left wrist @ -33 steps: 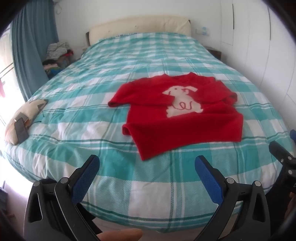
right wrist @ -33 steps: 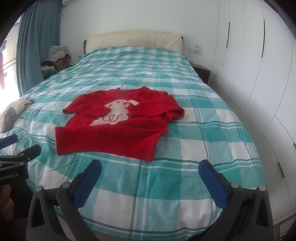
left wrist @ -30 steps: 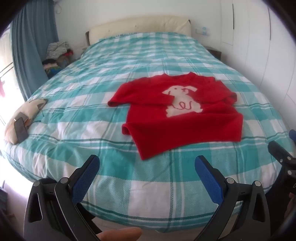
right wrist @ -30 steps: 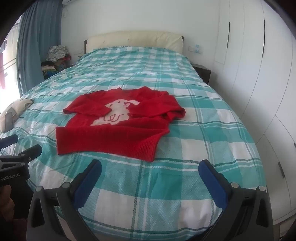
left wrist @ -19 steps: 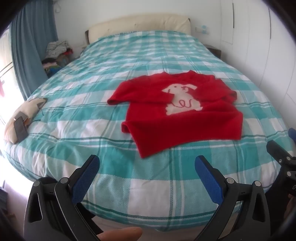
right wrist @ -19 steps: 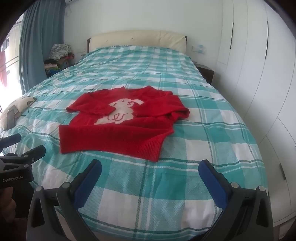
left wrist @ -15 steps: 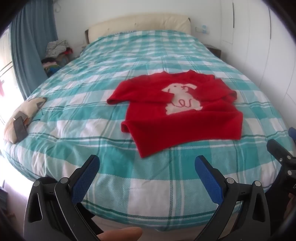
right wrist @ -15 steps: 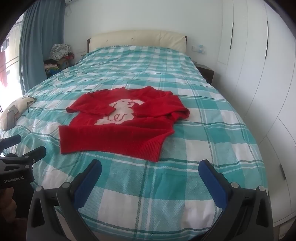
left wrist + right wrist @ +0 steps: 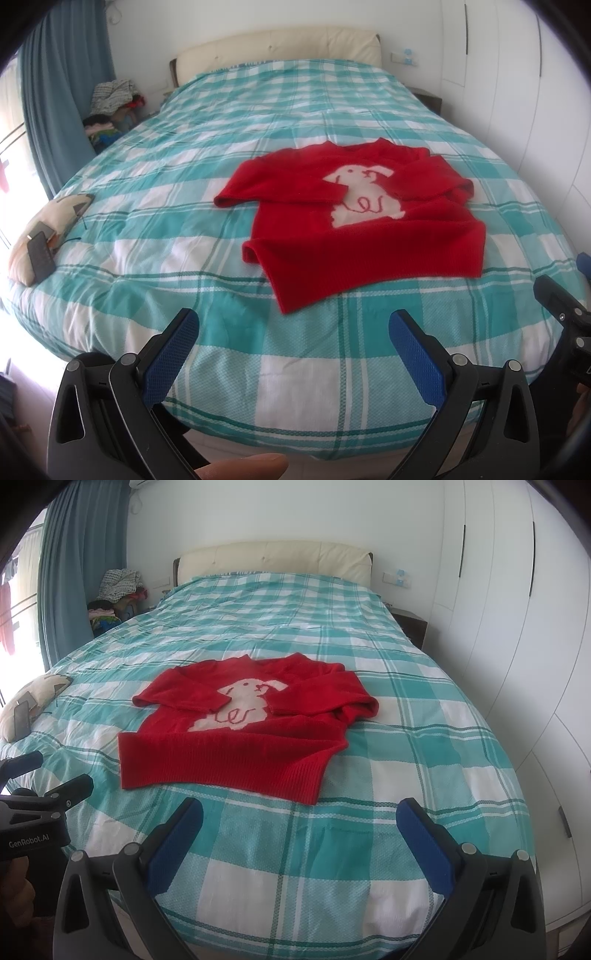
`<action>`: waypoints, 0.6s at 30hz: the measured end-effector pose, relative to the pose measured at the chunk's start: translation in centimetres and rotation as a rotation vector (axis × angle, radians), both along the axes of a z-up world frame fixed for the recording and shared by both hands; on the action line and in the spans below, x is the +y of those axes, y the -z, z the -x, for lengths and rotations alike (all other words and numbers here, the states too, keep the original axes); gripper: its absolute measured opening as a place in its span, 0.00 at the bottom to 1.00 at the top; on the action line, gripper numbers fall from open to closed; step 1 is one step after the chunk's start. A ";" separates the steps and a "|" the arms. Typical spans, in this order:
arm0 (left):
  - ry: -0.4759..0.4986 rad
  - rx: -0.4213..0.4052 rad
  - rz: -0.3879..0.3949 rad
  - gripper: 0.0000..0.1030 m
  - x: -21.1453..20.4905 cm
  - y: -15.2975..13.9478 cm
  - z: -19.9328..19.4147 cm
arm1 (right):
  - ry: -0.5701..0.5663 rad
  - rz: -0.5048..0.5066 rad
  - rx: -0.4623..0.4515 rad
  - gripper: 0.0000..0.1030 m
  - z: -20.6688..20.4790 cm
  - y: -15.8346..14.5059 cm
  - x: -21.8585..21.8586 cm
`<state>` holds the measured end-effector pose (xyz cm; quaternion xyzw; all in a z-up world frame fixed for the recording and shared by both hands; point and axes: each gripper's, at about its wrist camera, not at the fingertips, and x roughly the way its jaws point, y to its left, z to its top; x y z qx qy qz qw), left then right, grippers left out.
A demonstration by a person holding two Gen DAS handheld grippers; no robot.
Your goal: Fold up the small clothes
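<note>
- The bed (image 9: 229, 122) fills both views, and its checked cover gives us a wide, flat place to fold on.
- The wardrobe (image 9: 517, 590) stands along the right side, and the curtain (image 9: 77, 561) hangs at the far left; neither matters for the task.
- The sweater (image 9: 236, 746) lies face up near the foot of the bed, hem toward us and collar away. Both sleeves are already crossed over the chest and partly cover the white dog, so we judge that the side folds are done and the hem-to-collar fold remains.
- The cushion (image 9: 48, 225) rests at the left edge of the bed with a phone (image 9: 40, 254) on it, well apart from the sweater.
- Our left claw (image 9: 293, 328) is spread wide and carries nothing. It hovers above the foot of the bed, near the left hem corner.
- Our right claw (image 9: 299, 818) is also released and empty, near the right hem corner. We think the two claws are held like this so that each can take one corner.
</note>
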<state>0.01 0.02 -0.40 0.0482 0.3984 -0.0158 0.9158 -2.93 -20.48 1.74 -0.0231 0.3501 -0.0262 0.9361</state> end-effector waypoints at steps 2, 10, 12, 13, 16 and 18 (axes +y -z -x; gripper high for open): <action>0.000 0.000 -0.001 1.00 0.0 0.0 0.0 | 0.000 -0.005 0.001 1.00 0.0 0.0 -0.1; -0.001 0.001 -0.001 1.00 0.1 0.1 0.0 | 0.002 -0.006 0.005 1.00 0.1 0.4 -0.1; 0.000 0.002 -0.001 1.00 0.1 0.1 0.0 | 0.002 -0.008 0.004 1.00 0.1 0.4 -0.1; 0.000 0.001 -0.002 1.00 0.1 0.1 0.0 | 0.002 -0.007 0.004 1.00 0.0 0.4 -0.1; 0.001 0.001 -0.003 1.00 0.1 0.1 0.0 | 0.002 -0.008 0.005 1.00 0.0 0.4 -0.2; 0.002 0.003 -0.002 1.00 0.1 0.1 0.0 | 0.002 -0.009 0.006 1.00 0.0 0.4 -0.2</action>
